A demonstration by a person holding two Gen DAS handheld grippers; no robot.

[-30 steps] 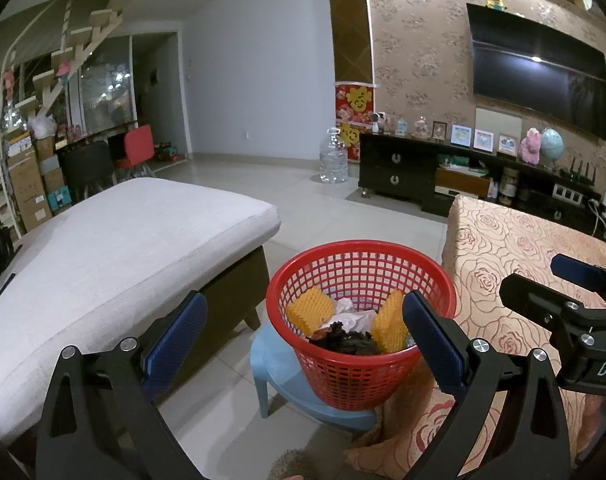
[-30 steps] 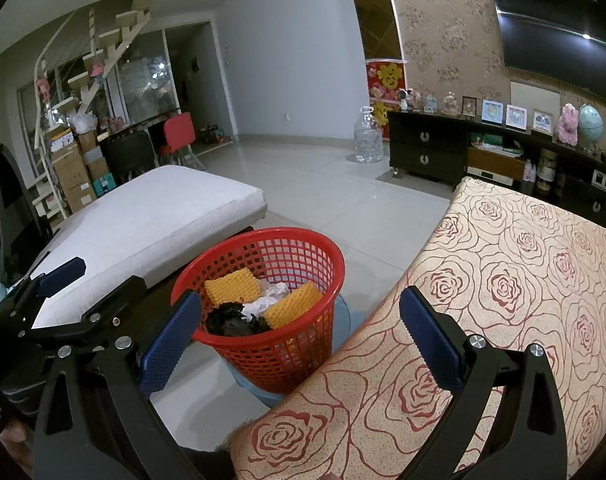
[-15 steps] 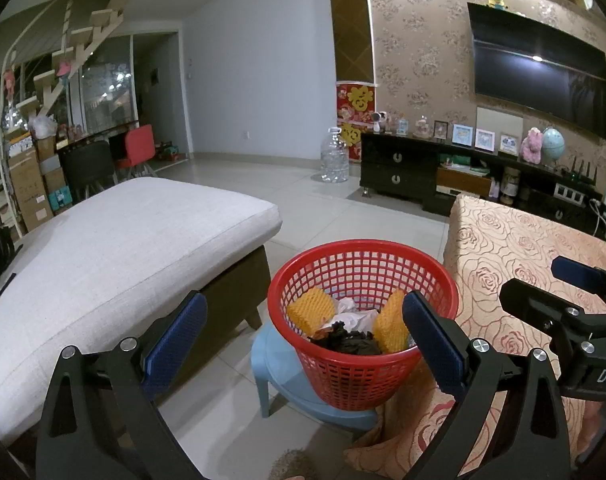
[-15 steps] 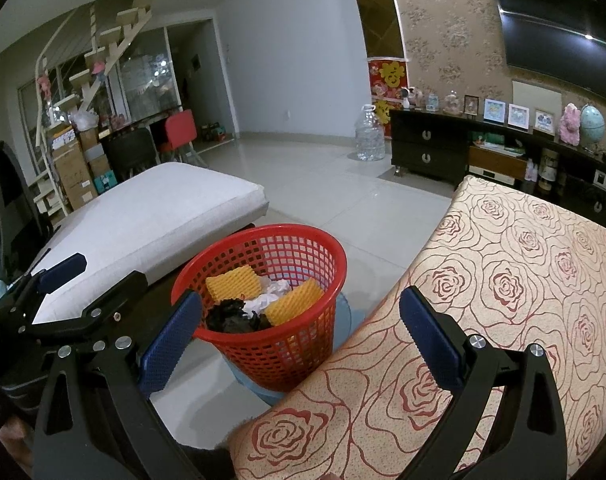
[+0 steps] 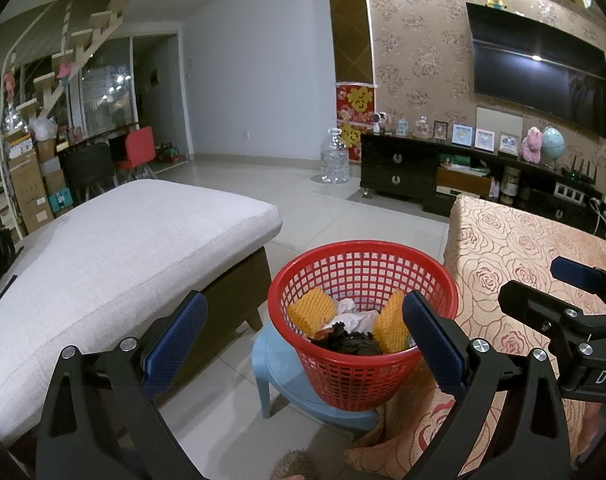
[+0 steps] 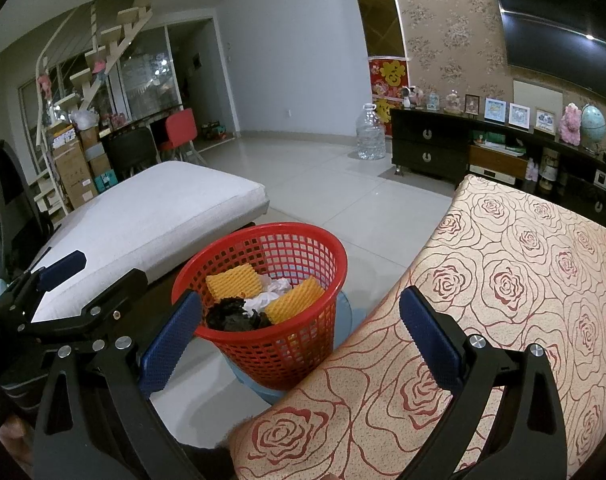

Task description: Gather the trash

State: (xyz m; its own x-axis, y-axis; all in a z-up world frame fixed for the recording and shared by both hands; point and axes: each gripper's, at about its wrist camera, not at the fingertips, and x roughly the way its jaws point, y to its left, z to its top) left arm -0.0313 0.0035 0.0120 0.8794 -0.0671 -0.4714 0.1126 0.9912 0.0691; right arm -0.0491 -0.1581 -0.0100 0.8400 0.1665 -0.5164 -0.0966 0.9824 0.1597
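Note:
A red mesh basket (image 5: 367,376) (image 6: 303,340) stands on a low blue stool (image 5: 291,376) between the sofa and the table. Inside it lie two yellow foam nets (image 5: 309,314) (image 6: 233,280), crumpled white paper (image 5: 351,316) (image 6: 271,294) and a dark crumpled piece (image 5: 349,342) (image 6: 233,318). My left gripper (image 5: 303,340) is open and empty, hanging just short of the basket. My right gripper (image 6: 301,332) is open and empty too, over the table's near corner beside the basket. Each gripper shows at the edge of the other's view.
A table under a rose-patterned cloth (image 6: 503,300) (image 5: 515,248) fills the right. A grey cushioned sofa (image 5: 115,248) (image 6: 151,216) lies left. Tiled floor (image 6: 343,196) runs back to a water jug (image 5: 335,160), a dark TV cabinet (image 5: 423,176) and stacked boxes (image 5: 35,184).
Almost nothing: both grippers stay open and empty; the right wrist view has drifted very slightly, with the basket sitting a touch further right in it.

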